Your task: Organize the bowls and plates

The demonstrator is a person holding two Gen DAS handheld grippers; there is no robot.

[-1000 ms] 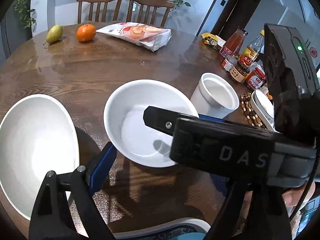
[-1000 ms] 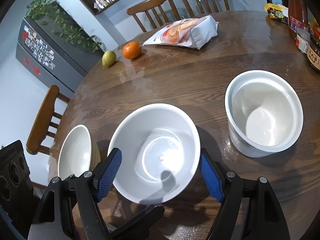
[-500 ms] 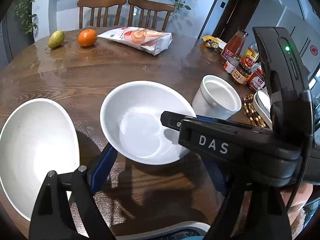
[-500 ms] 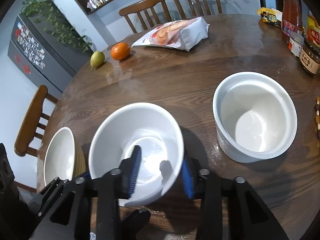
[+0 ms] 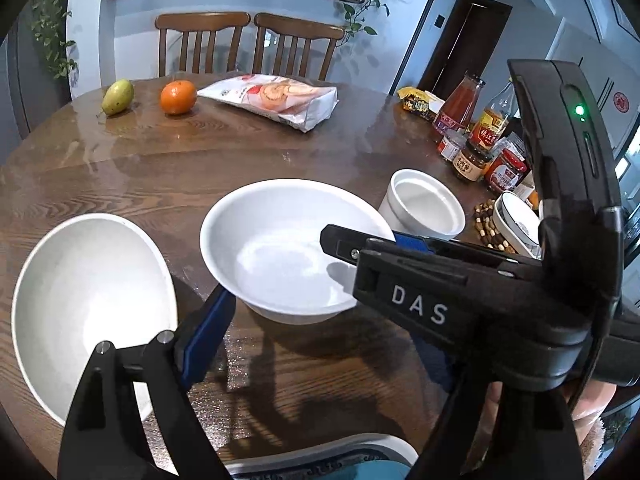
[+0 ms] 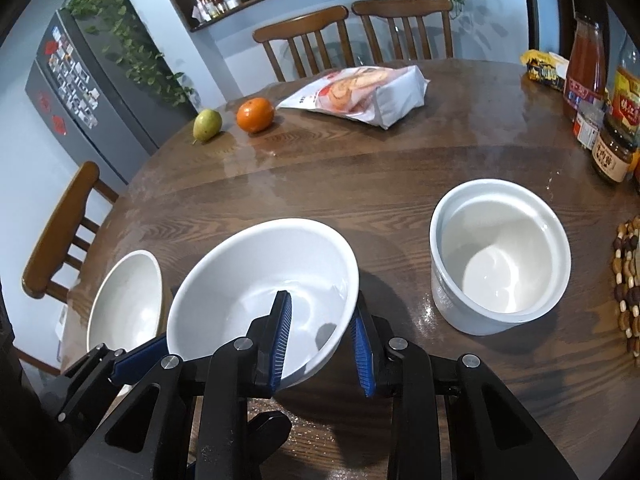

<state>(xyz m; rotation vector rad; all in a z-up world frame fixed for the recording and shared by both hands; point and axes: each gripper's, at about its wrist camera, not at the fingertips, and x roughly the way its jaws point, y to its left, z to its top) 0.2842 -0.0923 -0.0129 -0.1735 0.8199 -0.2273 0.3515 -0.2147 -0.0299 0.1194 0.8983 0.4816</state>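
Right wrist view: the right gripper (image 6: 323, 334) has its jaws clamped on the near rim of the middle white bowl (image 6: 256, 292), one blue pad inside the bowl and the other outside against its wall. The bowl tilts, with its near edge raised off the wooden counter (image 6: 360, 184); whether its far edge touches the wood I cannot tell.

Taking this bowl as the landmark, a second white bowl (image 6: 126, 300) lies just beside it on the left, near the counter's edge. A straight-walled white pot (image 6: 500, 264) stands upright to its right, apart from it. Beyond the bowl, well apart, lie a snack bag (image 6: 360, 94), an orange (image 6: 255, 115) and a pear (image 6: 207, 124). Jars and bottles (image 6: 600, 100) crowd the far right side, and a beaded mat (image 6: 630, 280) lies right of the pot.

Left wrist view shows the left gripper (image 5: 316, 340) with its jaws wide apart, holding nothing; its left blue pad sits low just beside the middle bowl (image 5: 280, 252), while the other finger is hidden behind the right gripper's black body (image 5: 460, 300), which reaches over the bowl from the right. The second bowl (image 5: 88, 304) lies left of it.
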